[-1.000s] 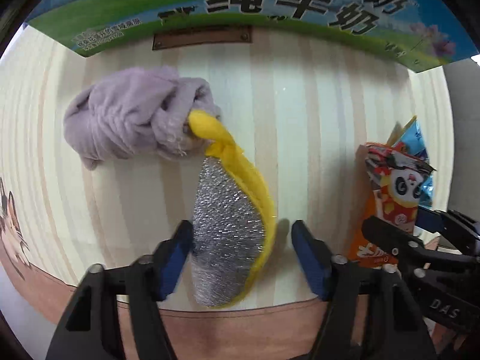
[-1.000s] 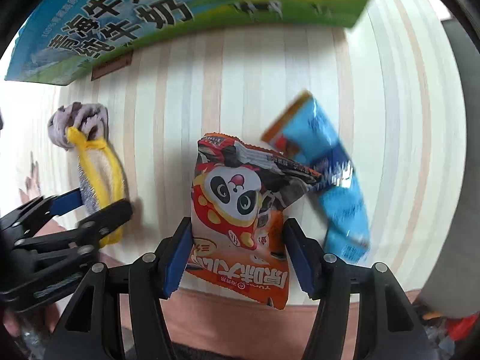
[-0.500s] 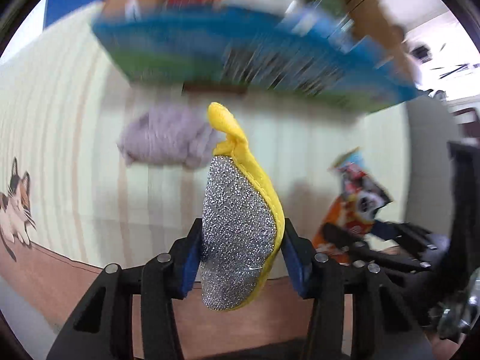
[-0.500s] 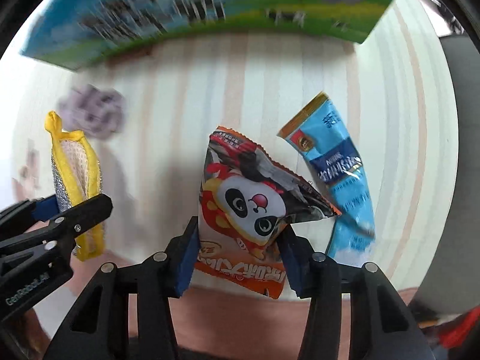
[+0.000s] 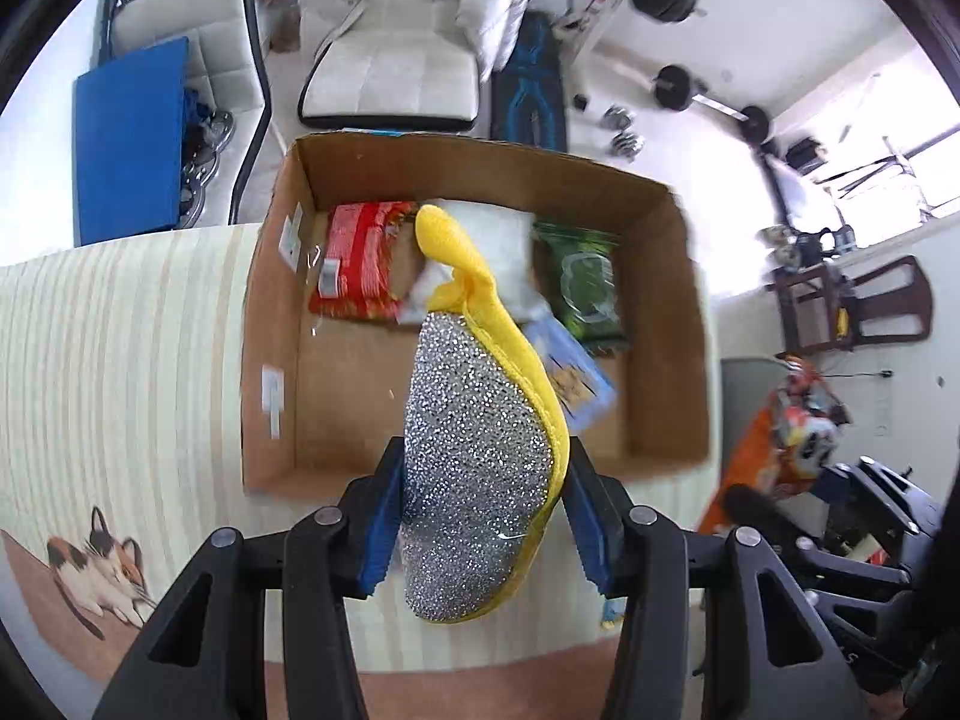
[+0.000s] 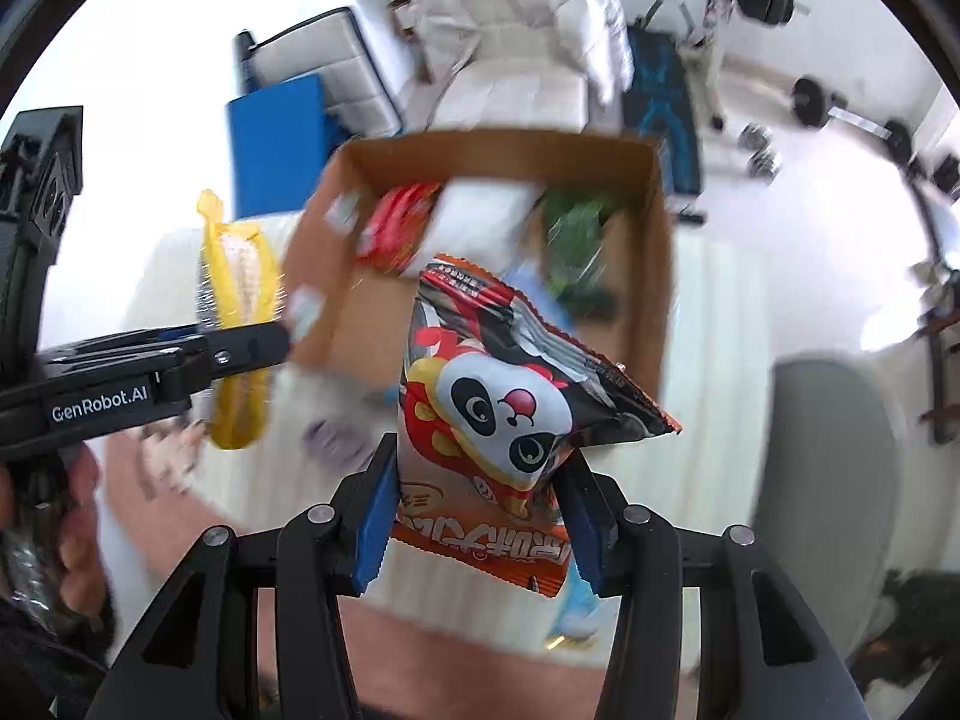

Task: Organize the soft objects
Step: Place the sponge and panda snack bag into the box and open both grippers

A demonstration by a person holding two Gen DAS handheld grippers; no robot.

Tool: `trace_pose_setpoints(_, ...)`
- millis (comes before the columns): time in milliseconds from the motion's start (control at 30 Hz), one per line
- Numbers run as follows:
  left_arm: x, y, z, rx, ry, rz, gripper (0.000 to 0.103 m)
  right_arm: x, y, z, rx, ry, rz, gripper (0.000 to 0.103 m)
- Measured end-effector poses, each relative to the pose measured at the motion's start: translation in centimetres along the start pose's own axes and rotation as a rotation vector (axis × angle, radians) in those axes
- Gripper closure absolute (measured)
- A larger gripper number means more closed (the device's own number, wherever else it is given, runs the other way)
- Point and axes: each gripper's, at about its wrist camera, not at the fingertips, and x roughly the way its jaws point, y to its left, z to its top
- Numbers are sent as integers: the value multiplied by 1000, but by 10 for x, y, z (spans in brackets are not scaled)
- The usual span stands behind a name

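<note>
My left gripper (image 5: pixel 480 516) is shut on a silver and yellow scrubbing sponge (image 5: pixel 474 450) and holds it up in front of an open cardboard box (image 5: pixel 270 324). My right gripper (image 6: pixel 477 516) is shut on an orange panda snack bag (image 6: pixel 498 414), also raised before the box (image 6: pixel 657 276). The sponge (image 6: pixel 237 324) and left gripper also show at the left in the right wrist view. The snack bag (image 5: pixel 786 438) shows at the right in the left wrist view.
The box holds a red packet (image 5: pixel 360 258), a white pack (image 5: pixel 498 240), a green packet (image 5: pixel 585 282) and a blue packet (image 5: pixel 576 378). A blurred purple cloth (image 6: pixel 336 444) lies on the striped table (image 5: pixel 120 360). White chairs (image 5: pixel 390 60) and barbells (image 5: pixel 708 96) stand beyond.
Both grippers have lifted and tilted up with their loads. The view has swung from the tabletop and the box's printed side to the box's open top.
</note>
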Motion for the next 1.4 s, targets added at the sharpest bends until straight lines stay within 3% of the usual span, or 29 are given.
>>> trace_pose_setpoints(167, 71, 5, 43, -10, 159, 89, 56, 64, -19, 54, -58, 95, -121, 51)
trace_pose_setpoints(267, 118, 6, 54, -10, 280, 108, 56, 99, -19, 69, -115, 159, -195, 51)
trace_pose_setpoints(367, 152, 4, 55, -9, 348, 127, 56, 124, -21, 73, -151, 212, -238, 51)
trace_pose_setpoints(600, 191, -6, 54, -35, 442, 32, 54, 172, -32, 80, -166, 313, -263, 51)
trace_pose_setpoints(667, 188, -6, 54, -54, 442, -7, 52, 182, -36, 82, -159, 341, -254, 49)
trace_pose_setpoints(700, 186, -6, 56, -62, 440, -31, 44, 185, -37, 81, -152, 365, -247, 47)
trace_pose_setpoints(733, 183, -6, 57, -66, 436, -47, 37, 189, -39, 82, -149, 372, -251, 39)
trace_pose_setpoints(767, 177, -6, 59, -71, 422, -57, 23, 189, -39, 83, -149, 369, -252, 30)
trace_pose_setpoints(800, 171, -5, 61, -74, 405, -57, 18, 188, -39, 84, -146, 366, -235, 27)
trace_pose_setpoints(900, 154, 0, 64, -92, 375, -79, 18, 182, -41, 87, -111, 355, -204, 16)
trace_pose_setpoints(967, 141, 1, 63, -83, 357, -79, 9, 174, -41, 88, -91, 340, -194, 12)
trace_pose_setpoints(1167, 95, 4, 52, -37, 251, -24, 7, 155, -50, 89, 1, 305, -142, 0)
trace_pose_setpoints(1400, 40, 5, 35, -12, 56, 112, 7, 130, -39, 78, 60, 201, -104, 0)
